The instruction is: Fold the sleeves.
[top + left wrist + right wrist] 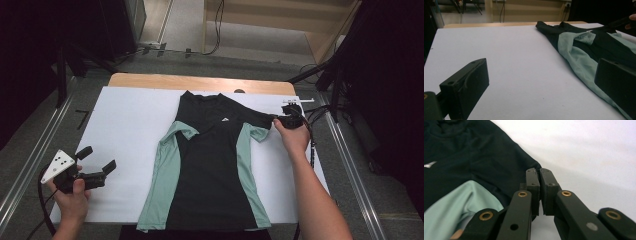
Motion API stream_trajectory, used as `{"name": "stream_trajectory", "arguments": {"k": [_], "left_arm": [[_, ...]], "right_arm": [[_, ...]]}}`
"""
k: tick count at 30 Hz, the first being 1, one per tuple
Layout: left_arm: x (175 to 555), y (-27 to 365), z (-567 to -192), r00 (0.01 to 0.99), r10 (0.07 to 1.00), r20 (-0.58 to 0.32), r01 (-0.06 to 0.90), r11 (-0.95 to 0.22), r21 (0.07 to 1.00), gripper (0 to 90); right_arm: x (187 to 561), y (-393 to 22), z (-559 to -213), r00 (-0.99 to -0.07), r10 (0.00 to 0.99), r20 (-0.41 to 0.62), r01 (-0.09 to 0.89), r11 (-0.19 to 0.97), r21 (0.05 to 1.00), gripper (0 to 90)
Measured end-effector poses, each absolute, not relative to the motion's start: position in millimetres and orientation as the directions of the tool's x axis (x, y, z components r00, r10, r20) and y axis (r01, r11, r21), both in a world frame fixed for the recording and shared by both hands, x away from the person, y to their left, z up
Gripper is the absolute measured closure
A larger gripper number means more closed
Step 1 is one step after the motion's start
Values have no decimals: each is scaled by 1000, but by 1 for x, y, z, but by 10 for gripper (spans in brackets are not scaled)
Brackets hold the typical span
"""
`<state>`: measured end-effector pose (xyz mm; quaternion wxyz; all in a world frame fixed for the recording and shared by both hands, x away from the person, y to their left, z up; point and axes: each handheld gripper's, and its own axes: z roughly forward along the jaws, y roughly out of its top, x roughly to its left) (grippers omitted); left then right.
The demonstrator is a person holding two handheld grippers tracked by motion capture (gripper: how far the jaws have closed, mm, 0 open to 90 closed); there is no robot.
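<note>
Left gripper (98, 161) agape; right gripper (540, 173) clamped

The shirt (210, 165) lies flat on the sheet (125, 130) covering the tabletop (150, 80), collar toward the far edge. The left gripper (97, 162) hovers near the sheet's left edge, well apart; the right gripper (276, 120) sits at the shirt's right sleeve

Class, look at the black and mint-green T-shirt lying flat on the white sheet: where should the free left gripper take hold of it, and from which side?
Grip the folded-in mint-green sleeve of the T-shirt, coming from the left over the bare white sheet: its raised edge faces the open left gripper.
</note>
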<state>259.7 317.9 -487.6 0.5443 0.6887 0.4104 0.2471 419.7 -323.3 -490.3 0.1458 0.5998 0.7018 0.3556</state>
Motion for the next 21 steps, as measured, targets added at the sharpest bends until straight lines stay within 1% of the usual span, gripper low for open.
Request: {"name": "stream_trajectory", "arguments": {"k": [5,13,21], "left_arm": [[260,318,-488,542,834,-105,295,-71,953,0],[260,317,-488,541,835,-102,296,-75,952,0],[260,317,-488,541,835,-102,296,-75,952,0]], "right_arm": [[417,-322,-483,-249,937,246,729,14,685,848],[414,-319,-475,-265,930,255,712,10,702,849],[411,-313,-467,-282,929,238,697,28,717,851]]}}
